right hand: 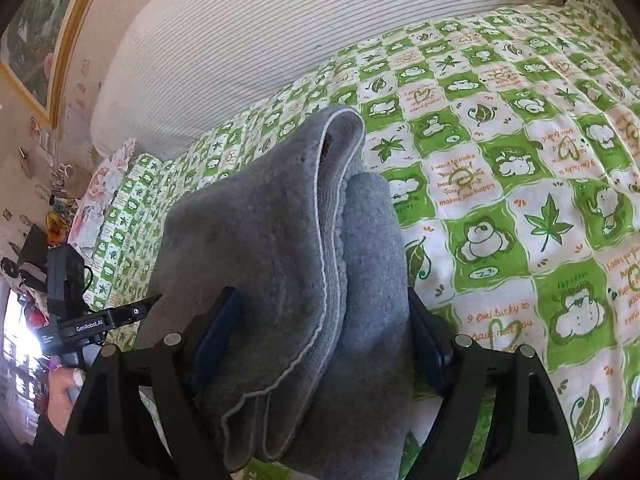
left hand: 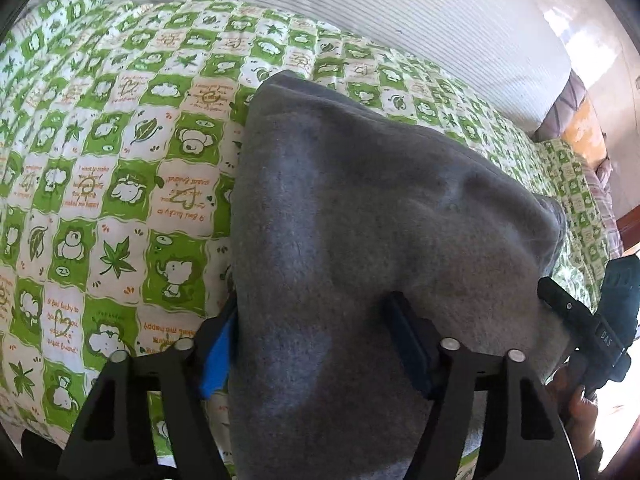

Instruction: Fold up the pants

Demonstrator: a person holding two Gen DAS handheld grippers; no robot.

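At the bottom of the left wrist view, the left gripper [left hand: 316,344] stands wide, with a thick bundle of the grey pants [left hand: 360,208] filling the gap between its two black fingers; the blue pad on the left finger sits against the cloth's left edge, the dark pad on the right finger lies against the fleece, but whether the pads press in or only rest beside it I cannot tell. In the right wrist view the right gripper [right hand: 320,336] is likewise spread wide around the pants [right hand: 280,248], folded into several layers with a pale stitched hem curving down the middle; both pads lie against the sides of the bundle, which bulges over them, so it looks clamped there.

The pants run up from each gripper toward the frame centre and lie on the green-and-white checked quilt [left hand: 120,200] printed with animals and leaves.

At the lower right of the left view the other gripper's black body shows, with a hand [left hand: 580,408] on its handle. At the lower left of the right view a hand [right hand: 64,392] grips a handle.

Farther off, a white ribbed pillow [right hand: 260,40] lies across the top of the quilt, and a gold-framed picture [right hand: 36,40] hangs on the wall at upper left
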